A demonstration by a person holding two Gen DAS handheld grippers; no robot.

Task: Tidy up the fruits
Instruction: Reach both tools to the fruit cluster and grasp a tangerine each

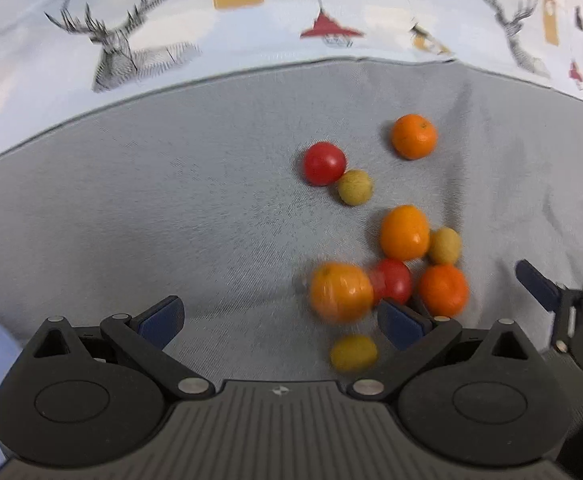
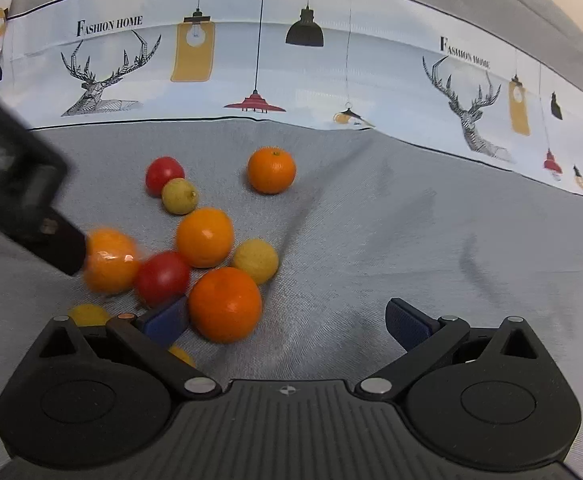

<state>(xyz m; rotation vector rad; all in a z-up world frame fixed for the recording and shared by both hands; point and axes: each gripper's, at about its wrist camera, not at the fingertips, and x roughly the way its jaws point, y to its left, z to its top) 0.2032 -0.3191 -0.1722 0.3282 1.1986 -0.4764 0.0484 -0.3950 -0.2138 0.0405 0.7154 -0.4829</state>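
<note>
Both grippers' jaws are apart, holding nothing. The fruit sits clustered on the grey cloth (image 1: pixel 171 200), right of the left gripper (image 1: pixel 279 320). A blurred orange (image 1: pixel 340 292) lies at its right jaw; the right gripper (image 2: pixel 287 320) is near another orange (image 2: pixel 224 305). Centre one fruit before closing. Fruits are round, no clear long axis; the far orange (image 2: pixel 271 170) has its stem end facing up.

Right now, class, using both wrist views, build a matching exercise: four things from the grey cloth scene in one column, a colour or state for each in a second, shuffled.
Things:
1. far orange
2. blurred orange
3. left gripper
4. far tomato

States:
A. red, touching a yellow-green fruit
B. open, holding nothing
C. sitting alone
D. smeared by motion

Pairs: 1-C, 2-D, 3-B, 4-A
</note>
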